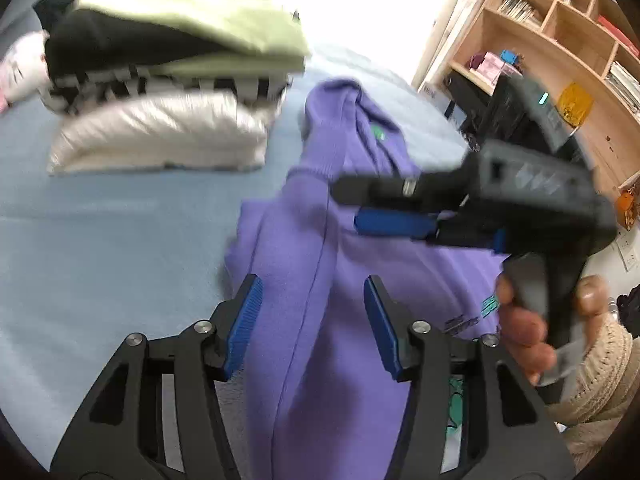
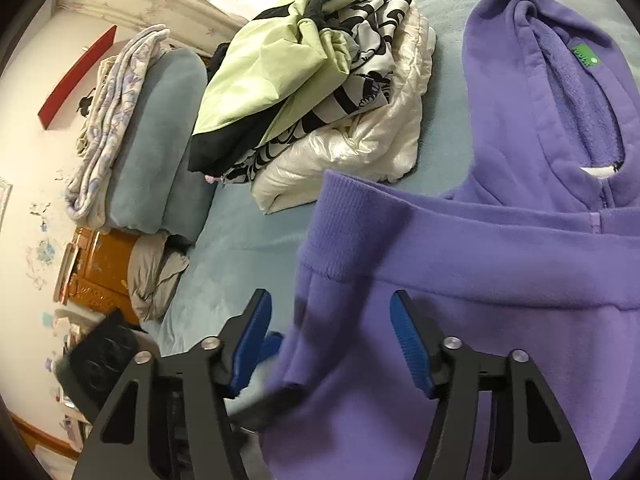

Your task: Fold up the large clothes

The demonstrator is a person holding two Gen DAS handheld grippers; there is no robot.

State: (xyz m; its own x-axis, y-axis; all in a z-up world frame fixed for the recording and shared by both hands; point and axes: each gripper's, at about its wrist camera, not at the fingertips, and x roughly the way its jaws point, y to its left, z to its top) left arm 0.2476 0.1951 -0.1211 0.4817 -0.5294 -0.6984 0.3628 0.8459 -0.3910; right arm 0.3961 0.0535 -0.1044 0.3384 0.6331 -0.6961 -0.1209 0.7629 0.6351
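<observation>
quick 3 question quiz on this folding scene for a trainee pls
1. True or false: the left gripper is clamped on the purple hoodie.
2. What lies on top of the folded stack? A) light green garment B) red towel C) jeans
3. What colour is the label inside the hoodie's neck?

Key: 1. False, its jaws stand apart over the fabric. 2. A, the light green garment. 3. Green.

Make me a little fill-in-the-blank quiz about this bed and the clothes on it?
1. The hoodie lying between the open blue pads is ____ in colour.
2. The top garment on the folded pile is light ____.
3. The small label inside the hood is ____.
4. The shelves hold ____.

Answers: purple; green; green; books
</observation>
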